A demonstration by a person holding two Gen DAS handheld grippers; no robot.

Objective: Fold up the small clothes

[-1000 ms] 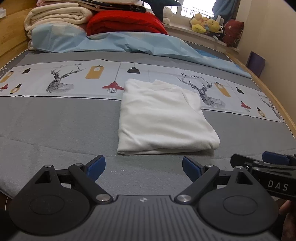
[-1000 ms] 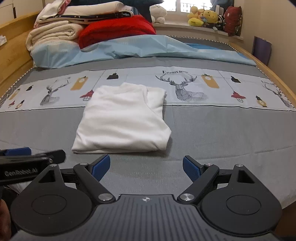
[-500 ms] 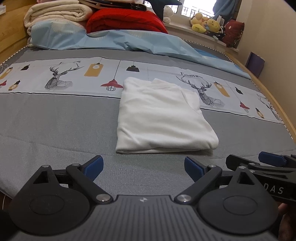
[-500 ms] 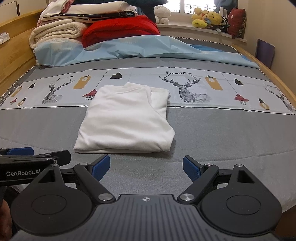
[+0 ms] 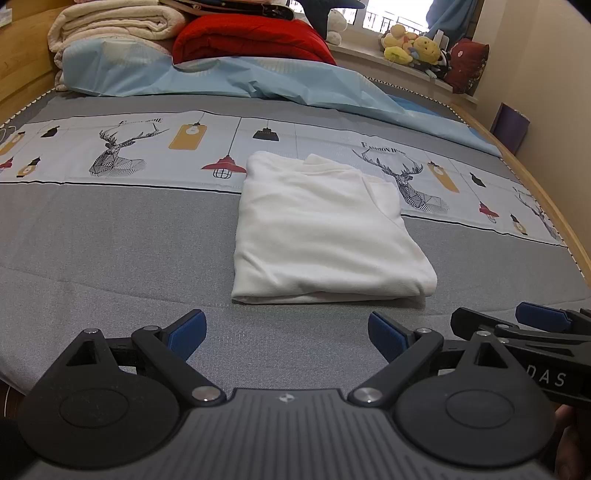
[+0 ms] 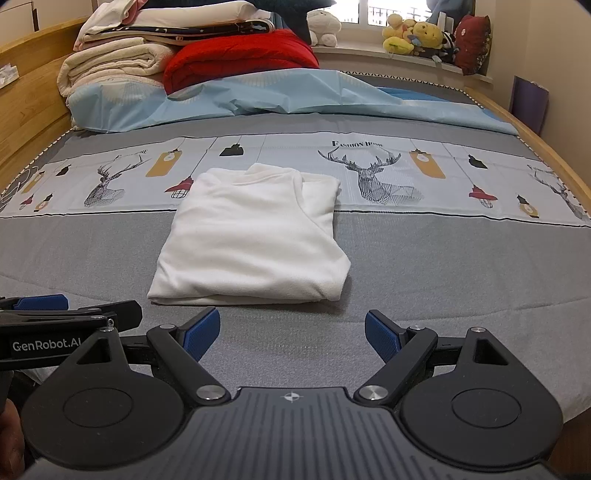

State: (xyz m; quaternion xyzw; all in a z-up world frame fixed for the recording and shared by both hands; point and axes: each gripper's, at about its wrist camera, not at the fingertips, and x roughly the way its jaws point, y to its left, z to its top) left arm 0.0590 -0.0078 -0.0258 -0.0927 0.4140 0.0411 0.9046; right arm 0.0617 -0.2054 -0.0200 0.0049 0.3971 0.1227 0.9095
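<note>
A white garment [image 5: 325, 229] lies folded into a neat rectangle on the grey bed cover; it also shows in the right wrist view [image 6: 255, 240]. My left gripper [image 5: 286, 334] is open and empty, just short of the garment's near edge, not touching it. My right gripper [image 6: 291, 332] is open and empty, also just short of the near edge. The right gripper shows at the right edge of the left wrist view [image 5: 524, 325]. The left gripper shows at the left edge of the right wrist view [image 6: 66, 314].
The bed [image 5: 110, 236] has a grey cover with a deer-print band. A light blue sheet [image 5: 229, 77], a red quilt [image 5: 251, 38] and folded blankets [image 5: 118, 22] lie at the far end. Stuffed toys [image 6: 417, 37] sit on the windowsill. A wooden bed rail [image 5: 554, 206] runs along the right.
Both grippers have shifted a little and sit slightly nearer the garment. Both stay open and the garment has not moved.
</note>
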